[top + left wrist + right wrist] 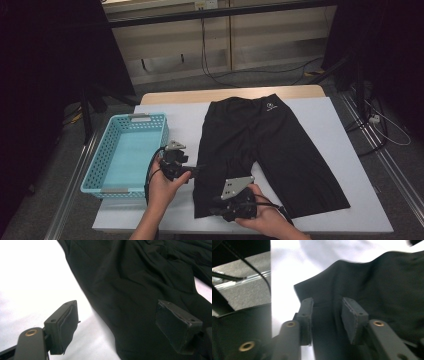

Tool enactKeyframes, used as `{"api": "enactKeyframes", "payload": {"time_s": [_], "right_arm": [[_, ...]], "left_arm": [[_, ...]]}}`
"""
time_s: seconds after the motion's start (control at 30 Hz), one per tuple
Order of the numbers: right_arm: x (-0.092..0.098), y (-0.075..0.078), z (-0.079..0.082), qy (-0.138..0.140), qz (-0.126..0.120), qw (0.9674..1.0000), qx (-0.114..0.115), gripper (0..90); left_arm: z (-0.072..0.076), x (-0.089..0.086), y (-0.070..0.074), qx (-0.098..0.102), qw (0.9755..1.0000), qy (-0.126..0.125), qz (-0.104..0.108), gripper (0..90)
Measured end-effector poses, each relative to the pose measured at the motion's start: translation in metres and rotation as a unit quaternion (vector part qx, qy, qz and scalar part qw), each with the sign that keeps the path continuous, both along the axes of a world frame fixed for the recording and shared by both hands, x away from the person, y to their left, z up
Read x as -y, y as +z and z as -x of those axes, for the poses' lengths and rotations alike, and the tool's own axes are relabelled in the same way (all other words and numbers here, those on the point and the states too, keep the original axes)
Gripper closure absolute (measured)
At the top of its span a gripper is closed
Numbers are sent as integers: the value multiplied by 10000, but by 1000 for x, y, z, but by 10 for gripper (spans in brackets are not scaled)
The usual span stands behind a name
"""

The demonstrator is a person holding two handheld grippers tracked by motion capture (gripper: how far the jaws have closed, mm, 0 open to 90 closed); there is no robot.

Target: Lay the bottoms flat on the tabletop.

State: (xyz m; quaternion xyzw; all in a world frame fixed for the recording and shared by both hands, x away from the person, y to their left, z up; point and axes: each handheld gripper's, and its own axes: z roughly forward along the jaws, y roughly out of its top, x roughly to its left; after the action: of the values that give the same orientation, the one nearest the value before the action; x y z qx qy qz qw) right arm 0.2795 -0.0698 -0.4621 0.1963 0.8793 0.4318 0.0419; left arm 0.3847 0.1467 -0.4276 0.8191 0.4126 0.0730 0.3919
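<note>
While both hands sit at the near counter (330, 165) edge, black shorts (270, 145) lie flat as landmark, waistband far, legs near. Right gripper (220, 209) at the near hem of the shorts' left-hand leg: jaws parted, hem fabric between them, pads not pressing. Left gripper (199, 170) just left of that same leg, at its outer edge: jaws spread wide, nothing gripped. Turquoise basket (107, 145) stands left of the shorts, apart from them. Beyond the shorts, cables (215, 75) on floor.

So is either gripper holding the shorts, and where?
Neither. Both grippers are open over the shorts' near leg hem.
</note>
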Motion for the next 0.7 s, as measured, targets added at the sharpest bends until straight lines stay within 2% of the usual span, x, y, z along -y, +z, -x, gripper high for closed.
{"api": "enactKeyframes", "payload": {"time_s": [0.07,0.23,0.43,0.67,0.7], "right_arm": [[-4,-4,2,102,66,9998,134,545],[-7,-4,5,162,212,9990,354,560],[-8,-4,5,112,231,9990,367,656],[-11,-4,4,131,210,9991,346,871],[-11,-4,3,118,206,9992,327,874]], "left_arm": [[0,0,1,-1,10000,-13,-9,184],[0,0,-2,-39,10000,13,-1,179],[1,2,-2,-26,10000,9,-24,179],[1,3,-1,-15,10000,6,-50,177],[1,3,-1,-8,10000,16,-40,177]]}}
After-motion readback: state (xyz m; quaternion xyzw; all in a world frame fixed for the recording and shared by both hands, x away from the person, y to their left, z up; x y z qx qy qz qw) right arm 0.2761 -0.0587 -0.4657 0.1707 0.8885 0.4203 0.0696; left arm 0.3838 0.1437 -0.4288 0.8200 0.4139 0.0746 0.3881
